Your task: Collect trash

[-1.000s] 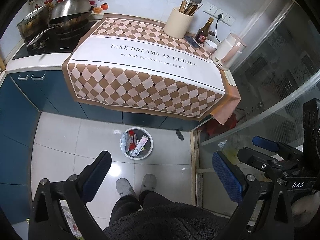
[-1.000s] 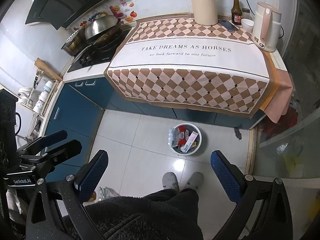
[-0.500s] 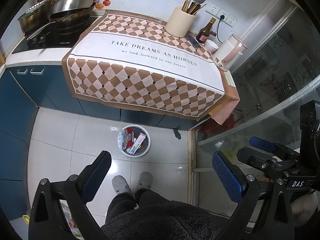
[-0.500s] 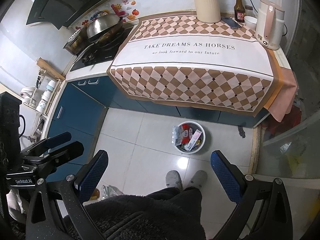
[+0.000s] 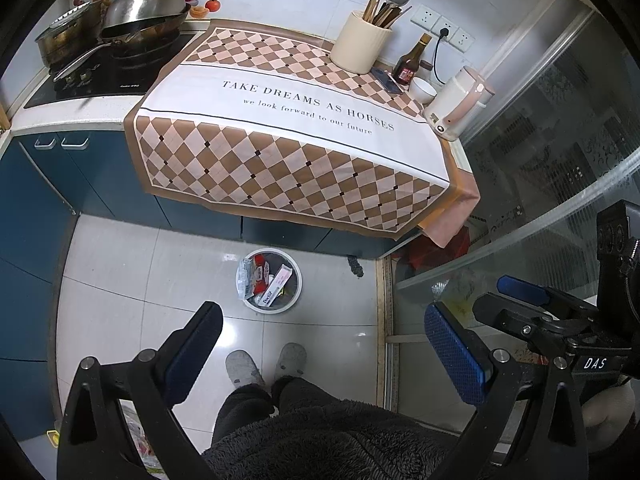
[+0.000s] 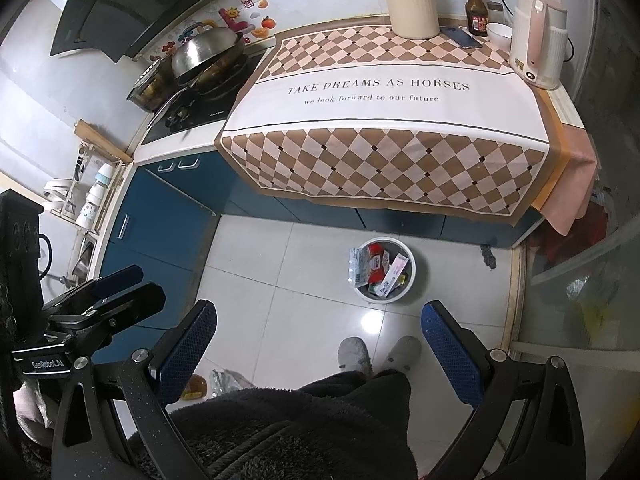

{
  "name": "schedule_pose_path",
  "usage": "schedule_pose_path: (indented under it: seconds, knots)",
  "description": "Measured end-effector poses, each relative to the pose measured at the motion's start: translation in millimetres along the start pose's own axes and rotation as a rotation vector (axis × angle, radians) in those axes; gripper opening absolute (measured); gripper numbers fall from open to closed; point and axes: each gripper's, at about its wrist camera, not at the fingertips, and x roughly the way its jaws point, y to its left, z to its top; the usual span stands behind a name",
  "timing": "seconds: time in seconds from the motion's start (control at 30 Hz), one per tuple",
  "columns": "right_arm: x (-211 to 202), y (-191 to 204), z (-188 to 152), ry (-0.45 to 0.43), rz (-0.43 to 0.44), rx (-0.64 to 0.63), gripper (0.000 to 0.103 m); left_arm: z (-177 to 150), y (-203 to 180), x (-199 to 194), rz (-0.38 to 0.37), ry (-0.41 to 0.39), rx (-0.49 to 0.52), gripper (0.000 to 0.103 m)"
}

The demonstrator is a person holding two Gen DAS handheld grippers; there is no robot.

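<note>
On the tiled floor in front of the blue cabinets: round white trash bin (image 5: 273, 282) (image 6: 385, 270), filled with wrappers and small boxes (image 5: 274, 284). Above it, counter (image 5: 80, 114) draped with a checkered cloth (image 5: 296, 148), bare of litter. Left tongs (image 5: 320, 354) and right tongs (image 6: 318, 350) held high over the floor, blue pads spread wide, gripping nothing. Between the pads, grey slippers (image 6: 354, 354) of a person in a dark fleece garment.
</note>
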Motion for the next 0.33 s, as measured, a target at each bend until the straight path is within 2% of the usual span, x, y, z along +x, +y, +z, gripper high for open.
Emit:
schedule_pose_path:
  seconds: [0.33]
  knots:
    - [0.6, -0.4, -0.6, 0.001, 0.001, 0.002, 0.103, -5.1, 5.3, -2.6, 0.007, -0.007, 0.003, 0.103]
